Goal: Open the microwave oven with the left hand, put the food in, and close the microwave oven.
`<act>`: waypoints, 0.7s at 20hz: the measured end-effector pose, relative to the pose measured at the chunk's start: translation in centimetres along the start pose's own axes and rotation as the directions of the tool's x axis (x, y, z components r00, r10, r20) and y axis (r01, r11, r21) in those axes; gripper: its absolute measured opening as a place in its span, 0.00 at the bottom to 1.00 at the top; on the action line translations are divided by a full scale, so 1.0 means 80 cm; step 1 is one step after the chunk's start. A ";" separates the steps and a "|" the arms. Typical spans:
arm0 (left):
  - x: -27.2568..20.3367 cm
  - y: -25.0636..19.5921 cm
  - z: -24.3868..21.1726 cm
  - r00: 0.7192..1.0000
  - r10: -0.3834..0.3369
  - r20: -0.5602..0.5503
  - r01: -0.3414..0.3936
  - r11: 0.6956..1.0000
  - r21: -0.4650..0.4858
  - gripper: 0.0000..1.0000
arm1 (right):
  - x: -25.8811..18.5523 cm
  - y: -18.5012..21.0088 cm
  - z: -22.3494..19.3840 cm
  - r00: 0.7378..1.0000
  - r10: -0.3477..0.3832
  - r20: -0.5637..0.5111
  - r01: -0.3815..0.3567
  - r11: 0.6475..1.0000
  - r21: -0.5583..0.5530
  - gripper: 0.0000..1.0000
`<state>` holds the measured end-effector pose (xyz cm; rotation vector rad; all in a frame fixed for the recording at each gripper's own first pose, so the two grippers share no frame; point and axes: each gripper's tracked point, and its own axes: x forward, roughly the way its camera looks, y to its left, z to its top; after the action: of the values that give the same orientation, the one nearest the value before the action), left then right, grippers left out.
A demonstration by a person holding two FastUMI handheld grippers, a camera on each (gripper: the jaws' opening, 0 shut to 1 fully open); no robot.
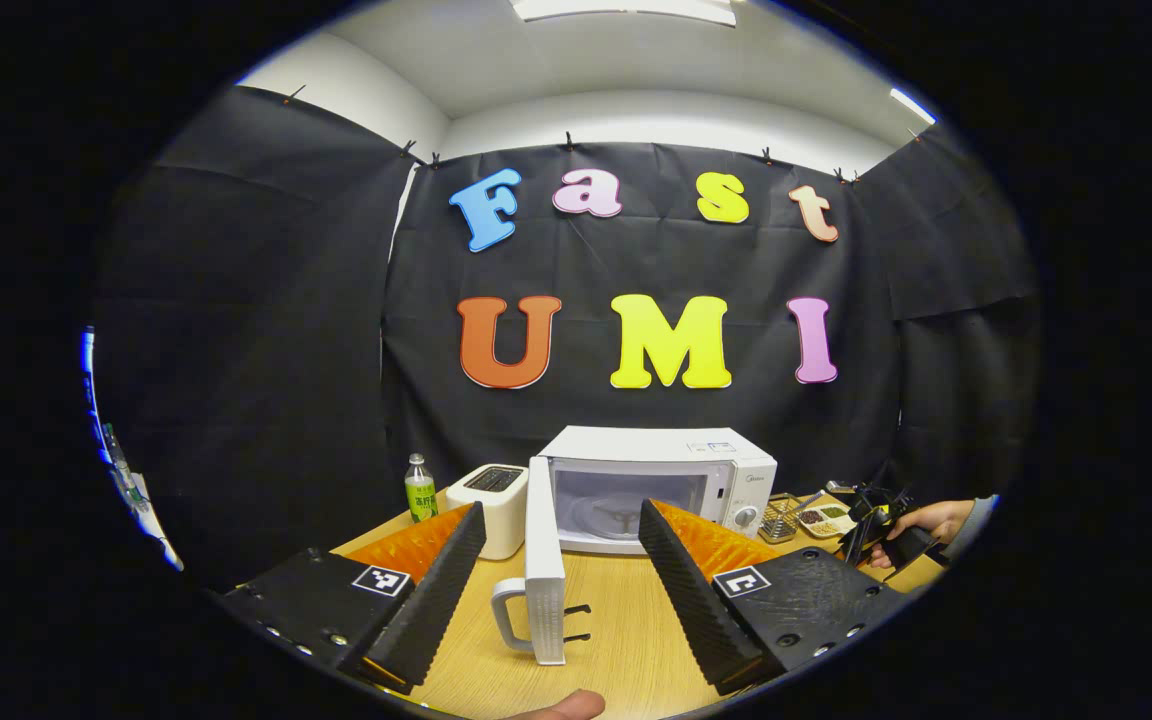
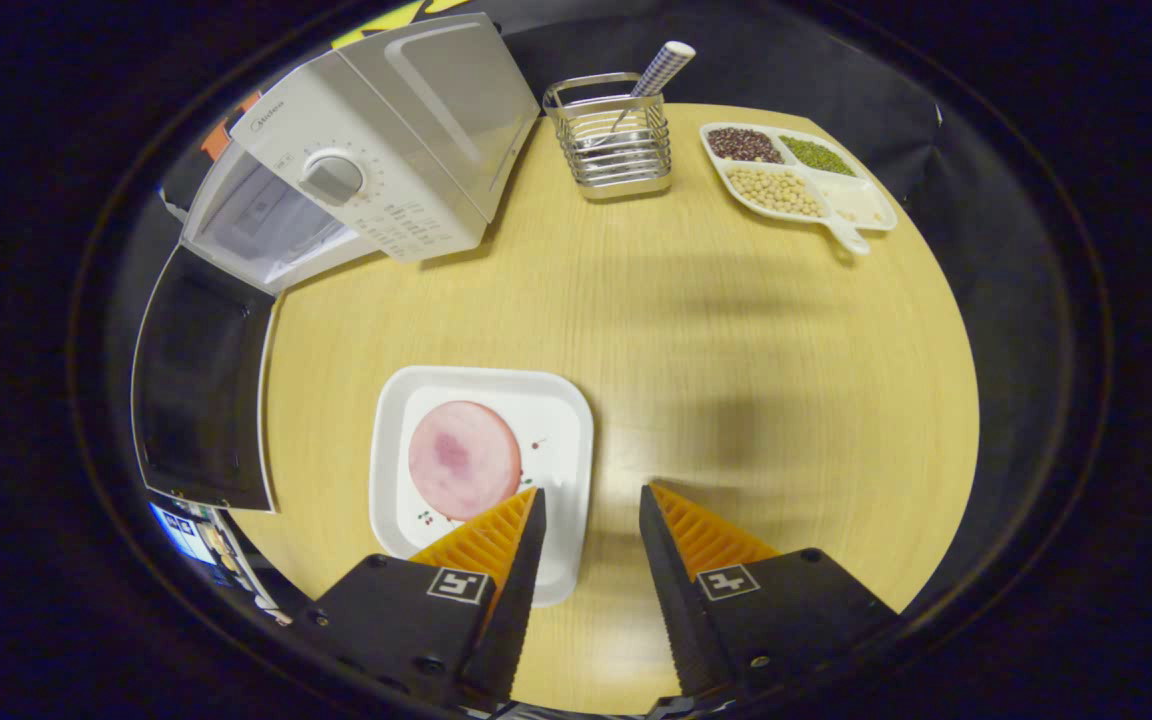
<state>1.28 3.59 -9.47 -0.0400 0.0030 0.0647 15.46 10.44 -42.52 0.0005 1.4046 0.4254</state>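
Since the white microwave's door (image 1: 544, 560) hangs open, I'd grab that light, stiff square white plate (image 2: 566, 455) by its right rim, both grippers (image 1: 561, 565) (image 2: 591, 545) gaping, slippery pink meat slice (image 2: 463, 459) aboard.

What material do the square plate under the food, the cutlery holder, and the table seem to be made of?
Square plate: probably glazed ceramic or melamine; it is white and smooth, with a faint sheen and a small printed pattern. Cutlery holder: metal wire, likely chromed or stainless; its thin bars are shiny and silvery. Table: wood or a wood-look laminate; it is pale with fine straight grain lines and a matte finish.
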 end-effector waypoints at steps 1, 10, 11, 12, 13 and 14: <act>0.000 0.002 -0.003 1.000 0.002 -0.007 -0.002 1.000 -0.002 0.94 | 0.003 0.009 -0.001 0.999 0.030 -0.018 -0.030 1.000 0.000 0.51; -0.002 -0.008 -0.006 1.000 -0.001 0.000 0.001 1.000 -0.007 0.94 | 0.022 0.006 0.000 0.969 0.231 -0.085 -0.225 0.971 0.080 0.00; -0.003 -0.011 -0.005 1.000 -0.005 0.002 0.005 1.000 -0.009 0.94 | 0.021 0.007 0.000 0.964 0.252 -0.080 -0.244 0.965 0.097 0.04; -0.005 -0.016 -0.006 1.000 -0.011 0.002 0.011 1.000 -0.008 0.94 | 0.020 0.008 0.000 0.959 0.276 -0.069 -0.268 0.957 0.107 0.04; -0.006 -0.018 -0.007 1.000 -0.015 -0.001 0.015 1.000 -0.007 0.94 | 0.019 0.008 -0.002 0.952 0.300 -0.066 -0.291 0.949 0.118 0.04; -0.007 -0.019 -0.006 1.000 -0.018 -0.004 0.018 1.000 -0.004 0.94 | 0.017 0.008 -0.004 0.947 0.317 -0.056 -0.307 0.941 0.145 0.04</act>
<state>0.85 2.01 -9.87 -0.0440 0.0067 0.0468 15.09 11.34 -43.72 0.3244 1.5138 0.5977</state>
